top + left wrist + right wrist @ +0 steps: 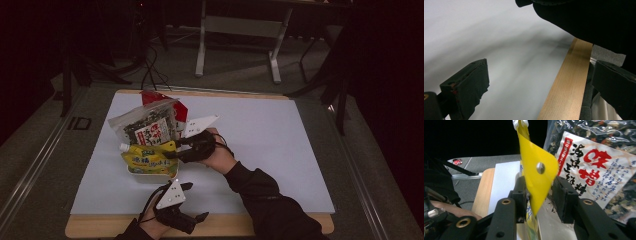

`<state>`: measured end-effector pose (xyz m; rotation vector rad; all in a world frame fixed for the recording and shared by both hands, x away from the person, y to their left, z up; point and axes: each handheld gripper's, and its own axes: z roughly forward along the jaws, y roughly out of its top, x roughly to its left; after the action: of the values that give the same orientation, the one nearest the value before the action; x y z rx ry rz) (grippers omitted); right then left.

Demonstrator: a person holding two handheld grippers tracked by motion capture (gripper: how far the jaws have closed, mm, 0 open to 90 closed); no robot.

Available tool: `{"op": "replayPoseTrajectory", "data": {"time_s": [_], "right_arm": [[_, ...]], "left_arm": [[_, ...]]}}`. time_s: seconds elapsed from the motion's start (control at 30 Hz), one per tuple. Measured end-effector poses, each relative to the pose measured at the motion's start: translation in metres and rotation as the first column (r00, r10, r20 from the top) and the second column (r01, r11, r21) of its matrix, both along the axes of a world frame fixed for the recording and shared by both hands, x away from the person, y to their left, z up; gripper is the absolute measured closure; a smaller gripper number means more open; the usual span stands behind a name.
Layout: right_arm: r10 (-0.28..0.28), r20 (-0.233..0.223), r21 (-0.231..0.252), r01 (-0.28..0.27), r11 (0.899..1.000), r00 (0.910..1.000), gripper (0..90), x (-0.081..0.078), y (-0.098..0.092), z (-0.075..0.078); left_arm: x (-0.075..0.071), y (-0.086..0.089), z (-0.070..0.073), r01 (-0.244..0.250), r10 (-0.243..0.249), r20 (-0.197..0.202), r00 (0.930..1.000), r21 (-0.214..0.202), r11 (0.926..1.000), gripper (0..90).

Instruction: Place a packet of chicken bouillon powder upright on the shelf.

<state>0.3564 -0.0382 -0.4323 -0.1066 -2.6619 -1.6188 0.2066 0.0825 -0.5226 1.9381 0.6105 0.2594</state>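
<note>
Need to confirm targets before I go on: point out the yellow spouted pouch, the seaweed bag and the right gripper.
yellow spouted pouch [536, 170], right gripper view, on its flat corner by the punched hole.
seaweed bag [150, 127], high view, on its printed label.
right gripper [540, 197], right gripper view, midway between its fingertips.

— How do your grippers stand?
— My right gripper [176, 148] points left, its jaws a little apart. My left gripper [200, 216] lies low near me, jaws wide open, my right sleeve [260, 192] above it.
</note>
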Motion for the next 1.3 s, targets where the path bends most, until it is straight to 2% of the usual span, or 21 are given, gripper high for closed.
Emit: {"op": "replayPoseTrajectory", "data": {"time_s": [0.2,0.27,0.3,0.33,0.4,0.47,0.5,0.57,0.6,0.87,1.0,1.3], "right_arm": [[-0.03,0.008,0.015,0.03,0.999,0.9995,53.7,-0.001,-0.011,0.002],[-0.04,0.012,0.018,0.04,0.999,0.9991,53.7,-0.001,-0.013,0.002],[-0.064,0.014,0.022,0.064,0.998,0.9978,44.8,-0.001,-0.021,0.001],[-0.064,0.014,0.022,0.064,0.998,0.9978,44.8,-0.001,-0.021,0.001],[-0.101,0.0,0.028,0.1,0.995,0.9949,35.3,0.001,-0.032,-0.001],[-0.108,-0.003,0.031,0.108,0.994,0.9941,32.5,0.001,-0.036,-0.002],[-0.138,-0.006,0.021,0.138,0.99,0.9904,28.2,0.002,-0.043,-0.003],[-0.136,-0.007,0.021,0.136,0.991,0.9907,26.0,0.003,-0.046,-0.004],[-0.139,-0.011,0.014,0.139,0.99,0.9902,22.0,0.003,-0.054,-0.006],[-0.162,-0.031,0.006,0.163,0.987,0.9862,17.8,0.005,-0.08,-0.014],[-0.176,-0.025,-0.008,0.176,0.984,0.984,14.9,0.003,-0.092,-0.018],[-0.226,-0.031,-0.006,0.226,0.974,0.9737,14.8,-0.001,-0.119,-0.031]], "left_arm": [[0.0,0.0,0.0,0.001,-0.001,-0.002,1.0,-0.001,1.0,2.6],[0.0,0.0,0.0,0.001,-0.001,-0.002,1.0,-0.001,1.0,2.6],[0.0,0.0,-0.001,0.003,-0.003,0.0,1.0,-0.002,1.0,2.6],[0.0,0.0,-0.001,0.003,-0.003,-0.001,1.0,0.0,1.0,2.6],[0.0,0.0,-0.001,0.006,-0.006,0.001,1.0,-0.001,1.0,2.6],[-0.001,0.0,-0.001,0.008,-0.008,-0.001,1.0,0.001,1.0,2.6],[-0.001,-0.001,-0.001,0.01,-0.01,0.001,1.0,0.001,1.0,2.6],[-0.001,-0.001,-0.001,0.011,-0.011,0.0,0.9999,0.001,0.9999,2.6],[-0.001,-0.001,-0.001,0.011,-0.011,0.0,0.9999,0.004,0.9999,2.6],[0.0,-0.001,-0.002,0.004,-0.004,-0.003,1.0,-0.001,1.0,2.6],[-0.001,-0.001,-0.002,0.007,-0.007,-0.003,1.0,0.004,1.0,2.6],[-0.001,-0.002,-0.002,0.008,-0.008,-0.001,1.0,0.005,1.0,2.6]]}}
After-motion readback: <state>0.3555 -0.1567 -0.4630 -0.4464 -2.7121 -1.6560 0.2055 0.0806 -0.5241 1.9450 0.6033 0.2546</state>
